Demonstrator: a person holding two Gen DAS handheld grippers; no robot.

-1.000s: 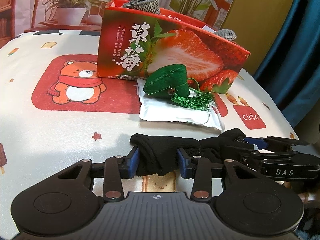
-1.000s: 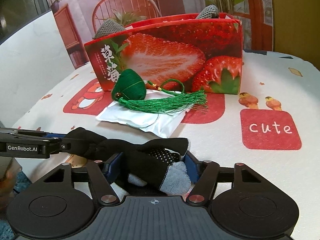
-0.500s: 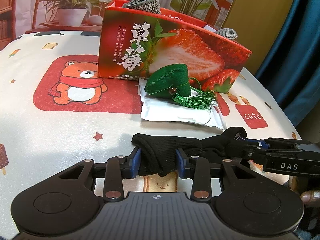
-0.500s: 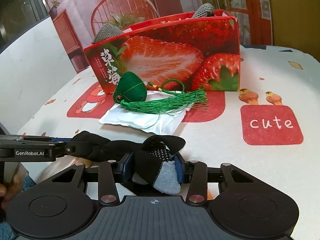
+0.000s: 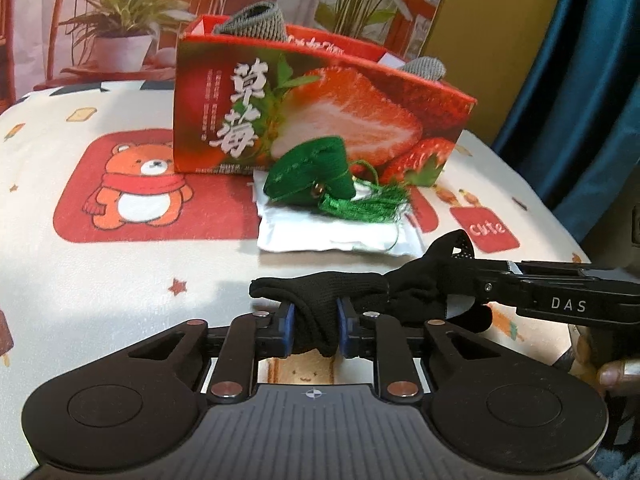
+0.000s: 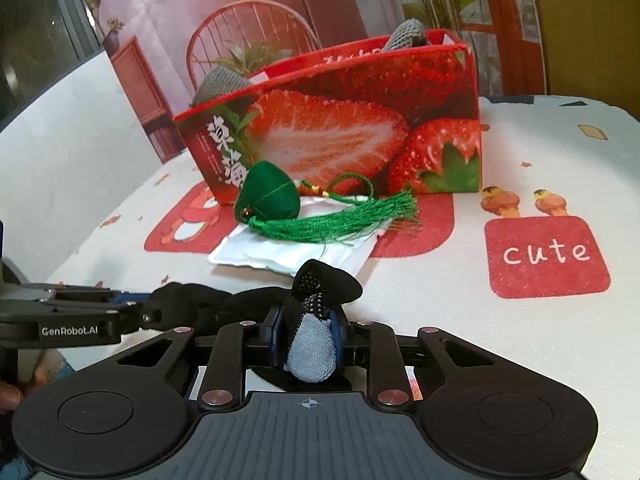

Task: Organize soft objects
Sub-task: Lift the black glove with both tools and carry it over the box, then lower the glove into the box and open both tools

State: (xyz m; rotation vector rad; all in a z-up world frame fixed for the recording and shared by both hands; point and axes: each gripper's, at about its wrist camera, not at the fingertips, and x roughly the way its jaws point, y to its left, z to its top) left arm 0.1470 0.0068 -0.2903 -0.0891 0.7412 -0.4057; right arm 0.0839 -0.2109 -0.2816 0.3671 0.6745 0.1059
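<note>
A black sock [image 5: 352, 292] with a grey toe [image 6: 312, 350] is stretched between both grippers, just above the table's near edge. My left gripper [image 5: 316, 330] is shut on its black end. My right gripper [image 6: 308, 338] is shut on its grey-toed end; it shows from the side in the left wrist view [image 5: 500, 284]. A green tasselled sachet [image 5: 312, 174] [image 6: 268, 198] lies on a white packet [image 5: 332, 232] [image 6: 288, 250] beyond the sock. Behind stands the red strawberry box [image 5: 320, 120] [image 6: 340, 136] with grey knitted items [image 5: 256, 26] [image 6: 220, 80] sticking out.
The tablecloth [image 5: 100, 240] has a bear patch [image 5: 136, 188] at left and a red "cute" patch [image 6: 548, 254] at right. A blue curtain [image 5: 580, 100] hangs at the far right. A potted plant [image 5: 116, 40] stands behind the table.
Both grippers have closed tighter on the sock and lifted it. The sock now hangs bunched between them and both views have moved closer to the box.
</note>
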